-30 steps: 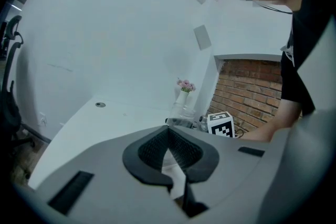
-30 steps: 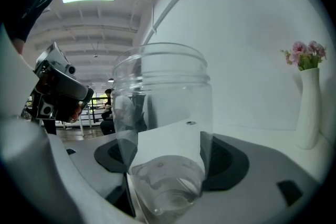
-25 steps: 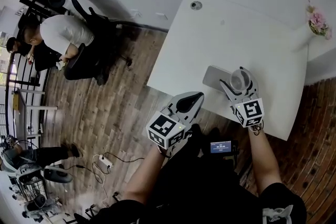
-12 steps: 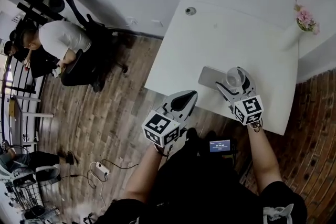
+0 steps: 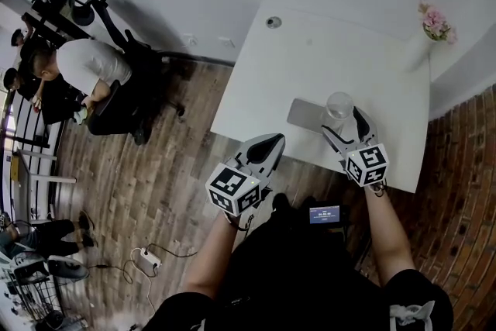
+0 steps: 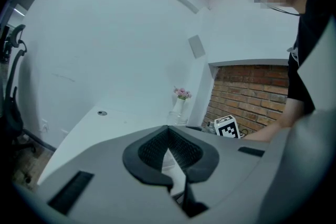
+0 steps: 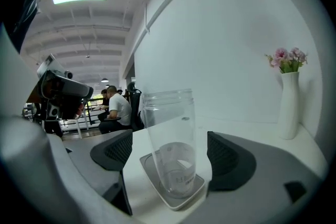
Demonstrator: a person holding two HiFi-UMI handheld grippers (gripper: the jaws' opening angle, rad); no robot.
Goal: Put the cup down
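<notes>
- Head view: the white table (image 5: 364,50) has a broad, bare top. Its far half is open except for a small round hole (image 5: 272,22) near the far left corner and a vase (image 7: 290,107) at the far right corner.
- The cup (image 5: 339,103) stands upright on a flat tray (image 5: 304,114) close to the table's near edge, about midway along it. It sits on the right end of the tray, with free tabletop to its left, to its right and beyond it.
- The right gripper (image 5: 343,124) reaches in over the near edge with its jaws spread wide, one on each side of the cup. The right gripper view shows a slim gap between the glass and each of the pads (image 7: 118,149), so nothing is gripped.
- The left gripper (image 5: 266,147) has its jaws closed together with nothing between them. Its tip is at the near edge, left of the tray and apart from the cup, and its body hangs over the floor (image 5: 139,167).
- The cup is clear, tall and slightly tapered, with ridged rings below the rim.
- The tray is grey and square with rounded corners and a low lip.
- The pads are black with a fine grid texture, set in smooth grey shells.
- The vase is slim, white and matte, and it holds pink flowers (image 7: 286,59).
- The floor is wood plank, and the wall (image 6: 247,97) to the right is brick.
</notes>
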